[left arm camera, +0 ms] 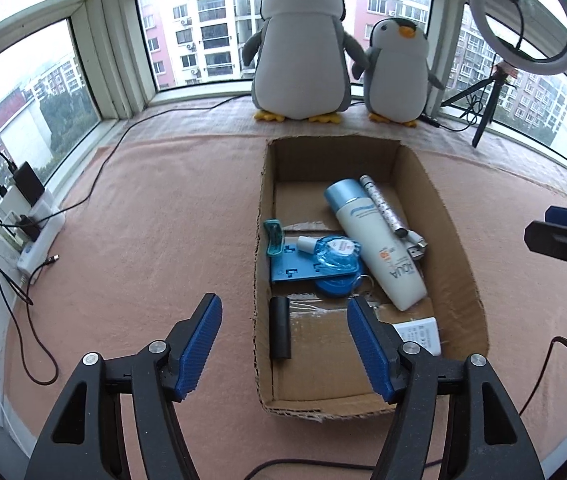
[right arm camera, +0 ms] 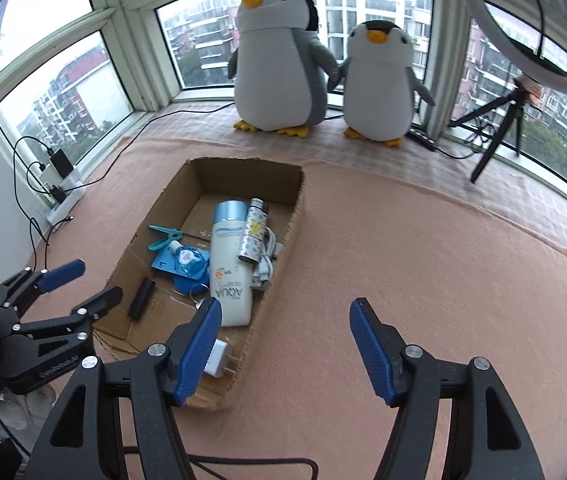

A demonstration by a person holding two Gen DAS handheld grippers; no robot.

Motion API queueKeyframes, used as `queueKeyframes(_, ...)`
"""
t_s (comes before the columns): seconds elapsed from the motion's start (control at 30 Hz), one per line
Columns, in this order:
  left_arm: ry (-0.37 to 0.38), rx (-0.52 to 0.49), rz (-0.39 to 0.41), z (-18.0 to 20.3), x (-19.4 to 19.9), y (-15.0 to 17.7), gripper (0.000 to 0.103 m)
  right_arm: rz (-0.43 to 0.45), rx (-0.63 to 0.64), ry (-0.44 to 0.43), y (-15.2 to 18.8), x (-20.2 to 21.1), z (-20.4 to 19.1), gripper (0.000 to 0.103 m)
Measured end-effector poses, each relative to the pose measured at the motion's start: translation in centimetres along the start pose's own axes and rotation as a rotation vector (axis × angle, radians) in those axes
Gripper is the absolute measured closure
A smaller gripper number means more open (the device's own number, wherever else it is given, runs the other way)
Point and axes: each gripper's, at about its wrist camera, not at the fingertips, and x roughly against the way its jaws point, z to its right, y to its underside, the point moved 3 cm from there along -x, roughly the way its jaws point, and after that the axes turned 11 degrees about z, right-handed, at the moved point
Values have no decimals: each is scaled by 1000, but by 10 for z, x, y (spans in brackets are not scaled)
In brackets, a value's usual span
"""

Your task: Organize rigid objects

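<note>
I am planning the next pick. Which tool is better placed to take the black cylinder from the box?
Probably the left tool: it is open, with the black cylinder between its fingers. The right tool is open beside the cardboard box.

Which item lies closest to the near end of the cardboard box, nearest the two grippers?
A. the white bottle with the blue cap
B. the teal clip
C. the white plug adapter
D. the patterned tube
C: the white plug adapter sits at the near end of the cardboard box, right behind a finger of the right gripper, while the white bottle, the teal clip and the patterned tube lie farther in.
</note>
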Motion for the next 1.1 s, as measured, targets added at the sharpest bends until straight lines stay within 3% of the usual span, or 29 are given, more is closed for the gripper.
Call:
queueKeyframes(0.43,10,-39,68,19,41,-19,33,89,-52,63,4,42,10,39)
queueKeyframes(0.57,8,-37,117,21,56,-31,26,152,-57,88,-2,58,7,38)
queueKeyframes(0.8,12,-26,184,24,78,-49,25,255,-65,133,-10,81,1,32)
queueKeyframes(1.1,18,-26,209,27,89,-56,23,268,-64,144,-13,85,1,31)
